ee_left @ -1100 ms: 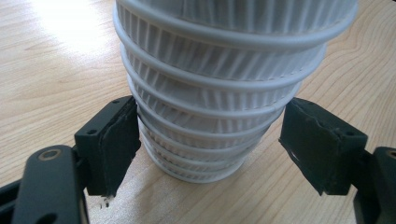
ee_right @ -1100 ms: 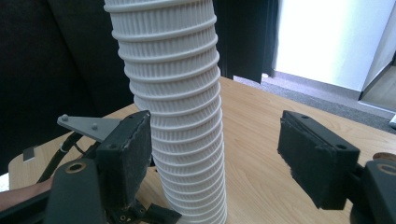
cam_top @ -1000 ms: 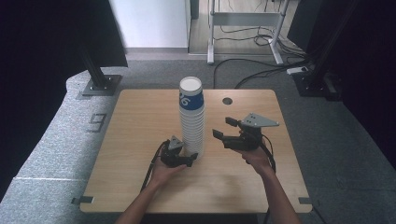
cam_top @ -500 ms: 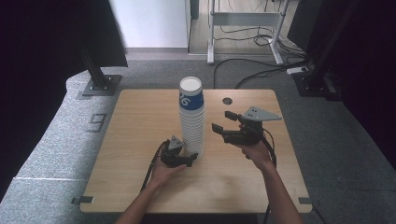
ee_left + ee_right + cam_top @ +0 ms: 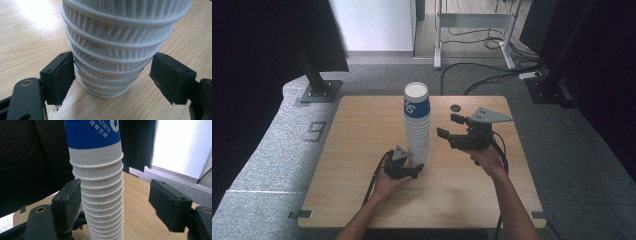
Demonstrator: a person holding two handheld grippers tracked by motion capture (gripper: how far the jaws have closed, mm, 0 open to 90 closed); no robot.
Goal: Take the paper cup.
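Observation:
A tall stack of upside-down white ribbed paper cups [image 5: 418, 135], with a blue printed cup on top, stands mid-table. My left gripper [image 5: 413, 172] rests on the table at the stack's foot. In the left gripper view its jaws straddle the bottom cups [image 5: 112, 50] at full width, so the left gripper [image 5: 112, 77] is open; one pad [image 5: 62, 75] touches a rim. My right gripper [image 5: 448, 126] is held off the table to the right of the stack and is open. In the right gripper view the stack [image 5: 100, 182] stands between the jaws of the right gripper [image 5: 115, 202], close to one pad [image 5: 71, 202].
The wooden table [image 5: 362, 130] has a round cable hole [image 5: 455, 108] at its back right. Bare tabletop lies left of and in front of the stack. On the floor beyond are a black stand foot [image 5: 319, 92], a desk frame [image 5: 472, 30] and cables.
My right gripper has risen and moved slightly left toward the upper part of the stack. The left gripper and the stack have stayed put.

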